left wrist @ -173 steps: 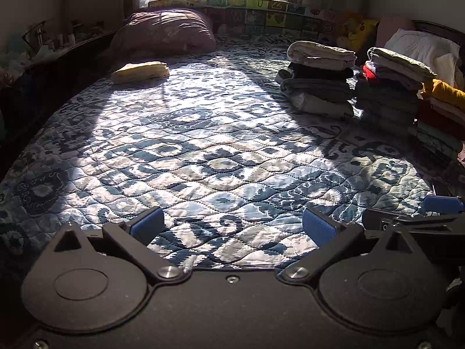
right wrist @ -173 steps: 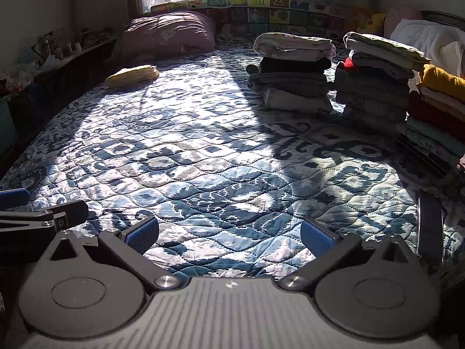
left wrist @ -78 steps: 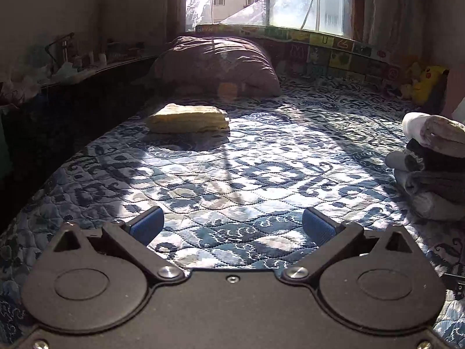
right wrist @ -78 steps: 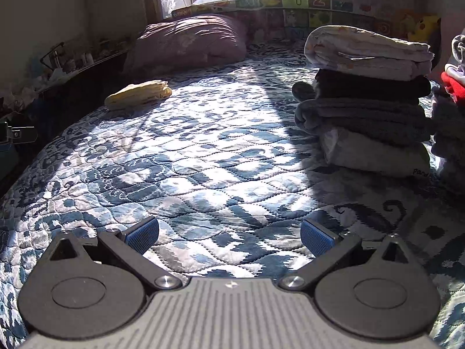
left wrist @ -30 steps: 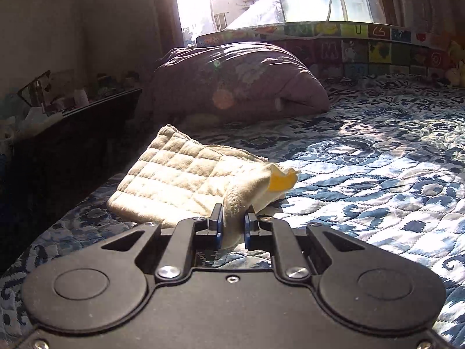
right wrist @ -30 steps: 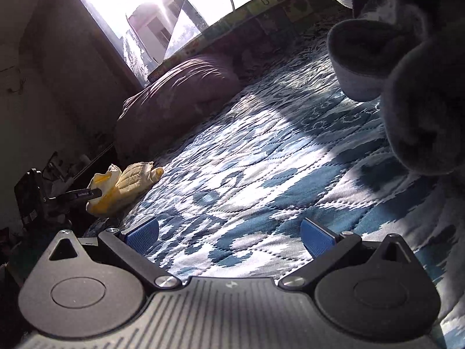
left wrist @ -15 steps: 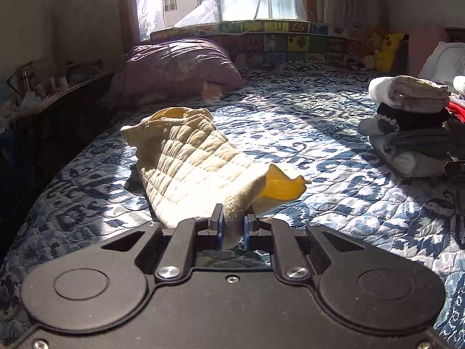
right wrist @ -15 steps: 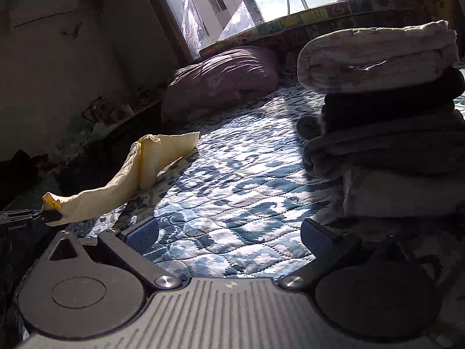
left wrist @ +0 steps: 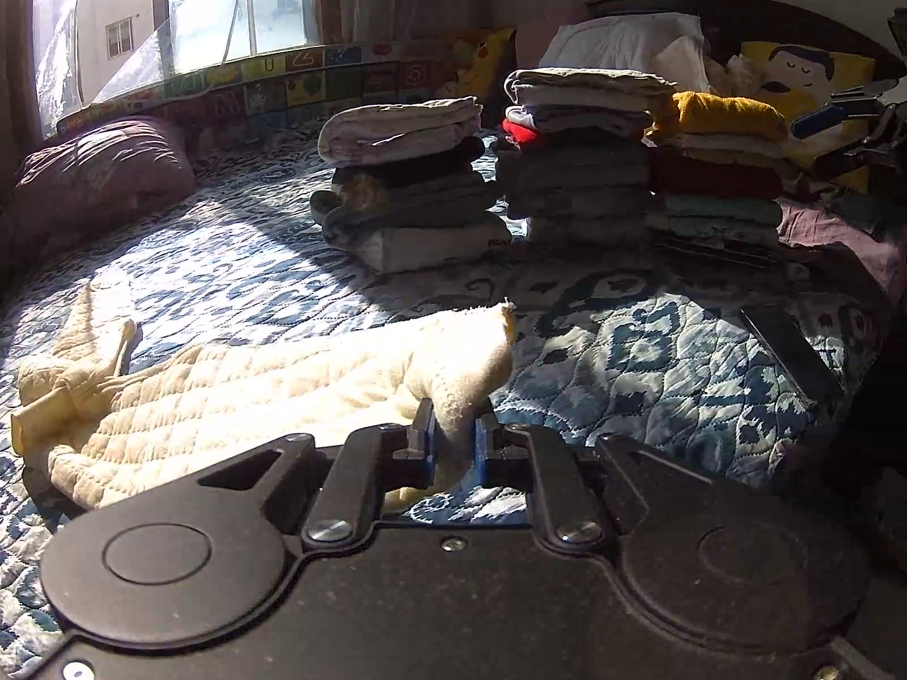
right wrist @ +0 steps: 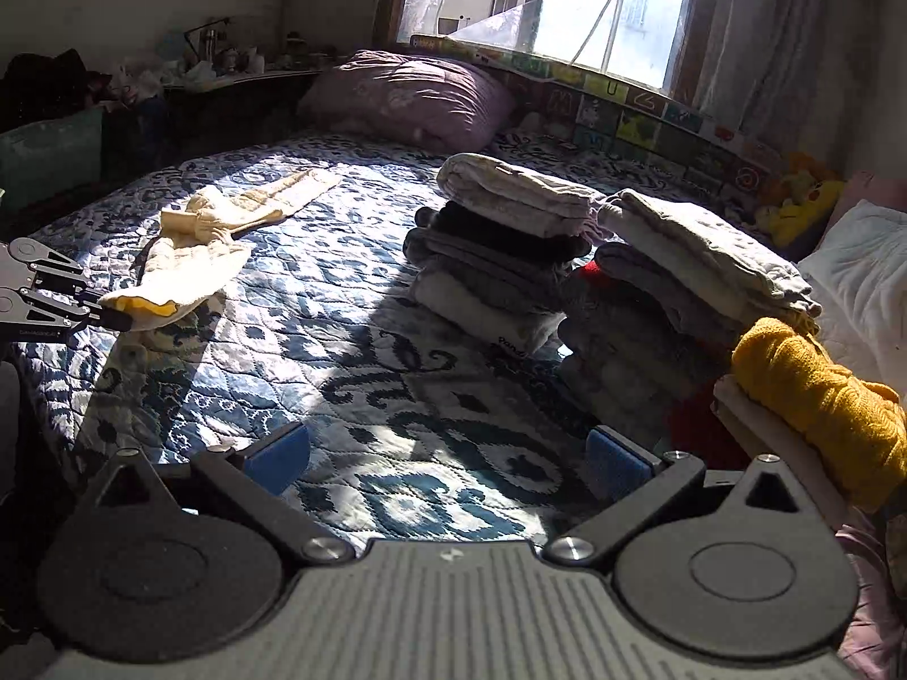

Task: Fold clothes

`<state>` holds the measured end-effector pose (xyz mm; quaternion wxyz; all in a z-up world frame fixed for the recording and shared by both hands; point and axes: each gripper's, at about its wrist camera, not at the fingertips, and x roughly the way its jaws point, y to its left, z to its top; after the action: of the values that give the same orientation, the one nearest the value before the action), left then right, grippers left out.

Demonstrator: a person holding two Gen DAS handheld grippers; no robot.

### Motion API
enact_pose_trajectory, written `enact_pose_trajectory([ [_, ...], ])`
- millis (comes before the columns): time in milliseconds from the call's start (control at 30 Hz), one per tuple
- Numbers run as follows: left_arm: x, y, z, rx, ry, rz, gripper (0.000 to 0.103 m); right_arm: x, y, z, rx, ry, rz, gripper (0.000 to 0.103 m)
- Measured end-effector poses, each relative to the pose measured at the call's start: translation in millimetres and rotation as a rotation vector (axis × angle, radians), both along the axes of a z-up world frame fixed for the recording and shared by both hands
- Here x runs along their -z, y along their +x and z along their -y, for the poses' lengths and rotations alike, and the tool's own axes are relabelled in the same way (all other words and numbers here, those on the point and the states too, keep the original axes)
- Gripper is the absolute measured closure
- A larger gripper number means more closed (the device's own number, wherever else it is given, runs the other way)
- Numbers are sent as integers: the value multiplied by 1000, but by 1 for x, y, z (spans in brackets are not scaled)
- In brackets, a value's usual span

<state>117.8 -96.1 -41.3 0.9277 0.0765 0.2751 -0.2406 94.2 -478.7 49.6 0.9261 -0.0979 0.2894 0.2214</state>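
My left gripper [left wrist: 453,445] is clamped tight on one end of the cream quilted garment [left wrist: 238,391], which trails across the blue patterned quilt [left wrist: 652,351] toward the purple pillow [left wrist: 96,175]. My right gripper [right wrist: 448,462] is spread wide and empty above the quilt, just beside the stacks of folded clothes [right wrist: 510,249].

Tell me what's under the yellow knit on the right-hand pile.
Under the yellow knit lie a pale piece, a dark red one, then teal. Whatever sits lower is hidden in shadow.
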Motion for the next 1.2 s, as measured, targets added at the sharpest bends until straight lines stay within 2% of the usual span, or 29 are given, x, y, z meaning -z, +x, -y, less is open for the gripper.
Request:
enact_pose_trajectory([
  [133, 0, -23, 45, 63, -73, -27, 93, 34, -41, 3, 39, 232, -35, 0],
  [200, -2, -31, 67, 93, -70, -34, 93, 55, -52, 0, 73, 338, -55, 0],
  [267, -1, -34, 79, 113, -52, -50, 87, 78, -58, -2, 127, 422, -88, 0],
  [300, -1, -35, 80, 138, -54, -67, 68, 87, -58, -4, 155, 454, -114, 0],
  [333, -3, -37, 77, 157, -60, -74, 42, 96, -59, -5, 185, 485, -143, 0],
  [367, -5, -41, 71, 164, -64, -66, 35, 106, -59, -7, 214, 515, -171, 0],
  [400, -7, -44, 63, 162, -62, -54, 33, 112, -58, -8, 240, 541, -198, 0],
  [467, -12, -47, 31, 122, -51, -65, 33, 128, -62, -12, 297, 592, -252, 0],
  [600, -16, -49, -53, -43, -54, -112, 31, 139, -60, -20, 323, 606, -245, 0],
  [667, -19, -56, -104, -143, -31, -131, 30, 143, -58, -25, 317, 610, -244, 0],
  [833, -29, -91, -226, -364, 89, -149, 28, 135, -52, -52, 306, 452, -168, 1],
  [933, -28, -117, -283, -488, 125, -180, 22, 138, -46, -66, 316, 402, -174, 1],
  [1067, -5, -143, -325, -601, 78, -239, 20, 151, -40, -79, 343, 400, -221, 1],
  [1200, 27, -138, -335, -698, -112, -267, 20, 168, -30, -86, 378, 407, -288, 5],
])
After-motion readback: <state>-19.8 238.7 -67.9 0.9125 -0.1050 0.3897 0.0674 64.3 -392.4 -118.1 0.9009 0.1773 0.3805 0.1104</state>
